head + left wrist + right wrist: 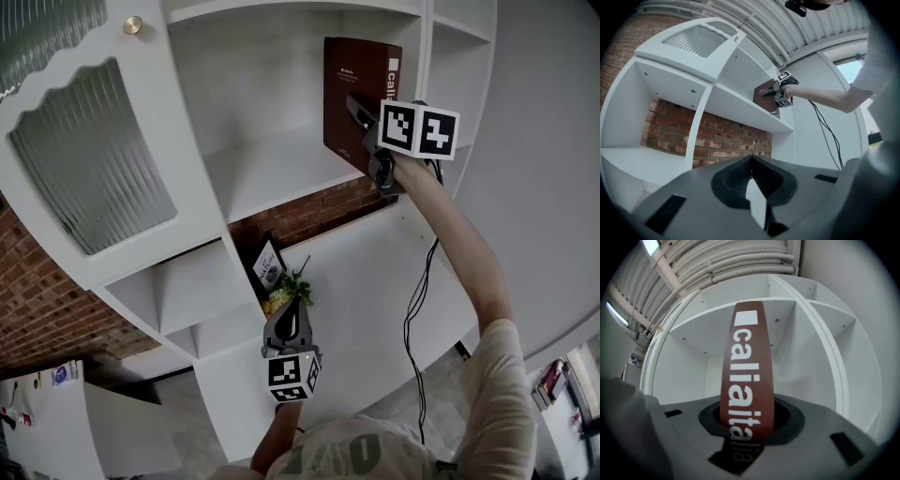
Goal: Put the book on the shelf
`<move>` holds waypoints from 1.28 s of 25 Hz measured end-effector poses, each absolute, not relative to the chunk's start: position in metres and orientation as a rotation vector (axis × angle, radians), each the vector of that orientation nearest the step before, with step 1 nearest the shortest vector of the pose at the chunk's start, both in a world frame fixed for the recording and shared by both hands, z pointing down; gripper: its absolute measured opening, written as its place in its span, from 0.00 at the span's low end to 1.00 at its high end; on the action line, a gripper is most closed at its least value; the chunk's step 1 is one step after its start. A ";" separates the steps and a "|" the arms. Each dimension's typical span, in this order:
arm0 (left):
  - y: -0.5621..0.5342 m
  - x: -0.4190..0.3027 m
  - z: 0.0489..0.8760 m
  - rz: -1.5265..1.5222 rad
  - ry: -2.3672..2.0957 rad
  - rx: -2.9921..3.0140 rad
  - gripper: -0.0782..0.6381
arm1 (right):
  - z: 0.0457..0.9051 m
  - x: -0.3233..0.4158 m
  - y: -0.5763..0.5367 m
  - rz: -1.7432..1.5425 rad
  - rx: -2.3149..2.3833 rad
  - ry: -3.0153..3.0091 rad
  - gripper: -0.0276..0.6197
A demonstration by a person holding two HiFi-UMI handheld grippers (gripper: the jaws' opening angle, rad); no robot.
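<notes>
A dark red book (352,89) with white lettering on its spine stands upright at the right end of the upper shelf compartment (272,173), close to the white divider (424,56). My right gripper (364,114) is shut on its spine side, and the spine (747,376) runs up between the jaws in the right gripper view. Whether the book's lower edge rests on the shelf board I cannot tell. From the left gripper view the book (765,96) and right gripper (776,90) show far off. My left gripper (292,314) hangs low, shut and empty (750,159).
An open cabinet door with ribbed glass (89,159) and a brass knob (133,25) juts out at the left. A small framed picture (267,264) and a plant (289,289) sit in the lower compartment by the left gripper. Brick wall (309,214) shows behind. A black cable (417,309) hangs from the right arm.
</notes>
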State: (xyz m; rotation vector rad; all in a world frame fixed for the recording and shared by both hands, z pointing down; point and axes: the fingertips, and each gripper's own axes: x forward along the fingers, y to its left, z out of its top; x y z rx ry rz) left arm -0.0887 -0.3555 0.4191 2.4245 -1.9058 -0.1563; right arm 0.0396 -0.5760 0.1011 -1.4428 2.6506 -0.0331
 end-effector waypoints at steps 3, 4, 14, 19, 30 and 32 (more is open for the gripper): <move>-0.366 -0.086 0.422 -0.158 -1.882 2.431 0.13 | 0.100 0.035 -0.590 -0.033 -1.443 2.648 0.28; -0.369 -0.085 0.424 -0.158 -1.874 2.433 0.13 | 0.100 0.033 -0.594 -0.033 -1.444 2.647 0.27; -0.390 -0.101 0.441 -0.100 -1.897 2.406 0.13 | 0.102 0.004 -0.643 -0.025 -1.459 2.666 0.27; -0.399 -0.115 0.449 -0.095 -1.922 2.369 0.13 | 0.102 -0.010 -0.664 -0.011 -1.455 2.675 0.28; -0.409 -0.124 0.458 -0.067 -1.944 2.349 0.13 | 0.103 -0.022 -0.675 0.022 -1.452 2.679 0.28; -0.410 -0.124 0.458 -0.071 -1.946 2.347 0.13 | 0.104 -0.023 -0.676 0.026 -1.447 2.678 0.28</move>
